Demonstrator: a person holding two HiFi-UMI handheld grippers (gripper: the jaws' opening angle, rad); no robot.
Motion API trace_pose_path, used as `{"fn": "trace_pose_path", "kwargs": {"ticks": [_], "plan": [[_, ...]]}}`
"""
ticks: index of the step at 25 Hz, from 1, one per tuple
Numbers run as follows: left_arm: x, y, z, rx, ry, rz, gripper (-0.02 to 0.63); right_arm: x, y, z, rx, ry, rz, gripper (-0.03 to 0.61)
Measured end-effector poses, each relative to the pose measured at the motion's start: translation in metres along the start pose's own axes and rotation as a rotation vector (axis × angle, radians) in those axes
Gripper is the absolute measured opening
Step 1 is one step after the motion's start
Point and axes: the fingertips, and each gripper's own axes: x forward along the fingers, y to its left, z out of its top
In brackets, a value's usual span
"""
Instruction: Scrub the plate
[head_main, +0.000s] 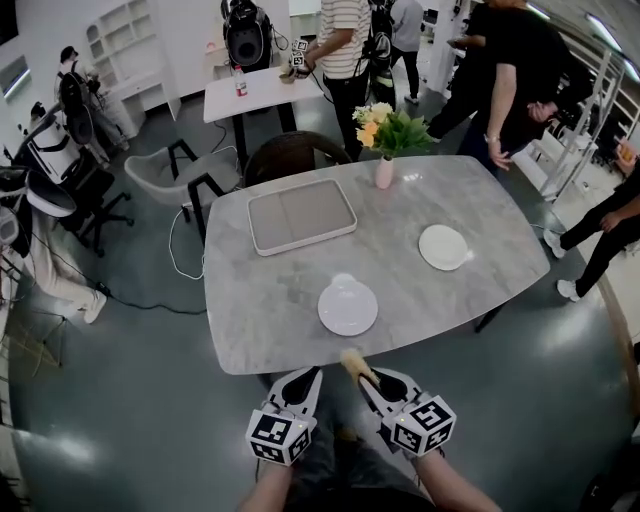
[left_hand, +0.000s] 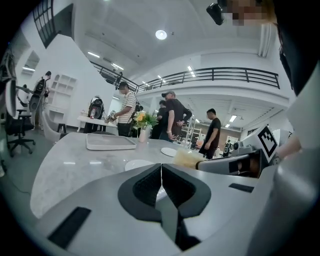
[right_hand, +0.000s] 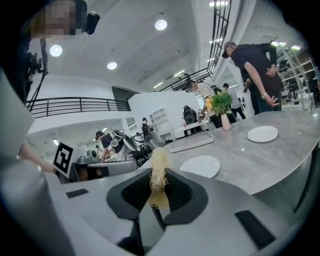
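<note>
The scrubbing itself is not yet being done. The approach is judged to be the step in hand. A pale, fibrous scrubber (head_main: 355, 362) is being clenched between the jaws of the right gripper (head_main: 381, 386), with its tuft sticking out past the tips. The left gripper (head_main: 301, 384) is being held with its jaws pressed together on nothing. Both grippers are being held side by side just off the near edge of the table (head_main: 262, 330).

The near plate (head_main: 348, 307) is lying flat just inside that edge, ahead of the right gripper and apart from the scrubber. A small white shape at its far rim cannot be made out. A second plate (head_main: 443, 247) is lying farther back, to the right.

For the next move, the scrubber is probably to be carried forward over the rounded table edge and down onto the near plate. The left gripper is likely to be needed open at the rim, since a loose plate on smooth stone may slide — and strokes pulled toward the near edge risk dragging it off.

Bare tabletop is being left free around the near plate. The tray (head_main: 301, 215) and the flower vase (head_main: 384, 172) are standing well apart from it.
</note>
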Motion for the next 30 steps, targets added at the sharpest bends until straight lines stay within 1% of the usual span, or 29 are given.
{"fn": "trace_pose_path", "kwargs": {"ticks": [5, 10, 16, 22, 24, 26, 28, 30], "plan": [[0.019, 0.012, -0.004, 0.0, 0.037, -0.019, 0.012, 0.014, -0.015, 0.003, 0.0, 0.015, -0.016, 0.075], [0.049, 0.03, 0.007, 0.014, 0.066, -0.055, 0.012, 0.033, -0.037, 0.013, 0.003, 0.036, -0.047, 0.075], [0.083, 0.053, 0.007, 0.029, 0.13, -0.093, 0.012, 0.068, -0.056, 0.022, -0.04, 0.078, -0.049, 0.075], [0.106, 0.068, -0.002, 0.038, 0.2, -0.125, 0.012, 0.089, -0.073, 0.02, -0.068, 0.143, -0.055, 0.075], [0.114, 0.073, -0.006, 0.049, 0.222, -0.134, 0.012, 0.095, -0.079, 0.017, -0.106, 0.174, -0.065, 0.075], [0.12, 0.079, -0.011, 0.065, 0.246, -0.139, 0.012, 0.101, -0.084, 0.014, -0.182, 0.212, -0.075, 0.075], [0.124, 0.085, -0.016, 0.079, 0.274, -0.141, 0.012, 0.106, -0.087, 0.012, -0.297, 0.255, -0.084, 0.075], [0.129, 0.092, -0.019, 0.095, 0.301, -0.137, 0.012, 0.112, -0.093, 0.009, -0.443, 0.306, -0.098, 0.075]]}}
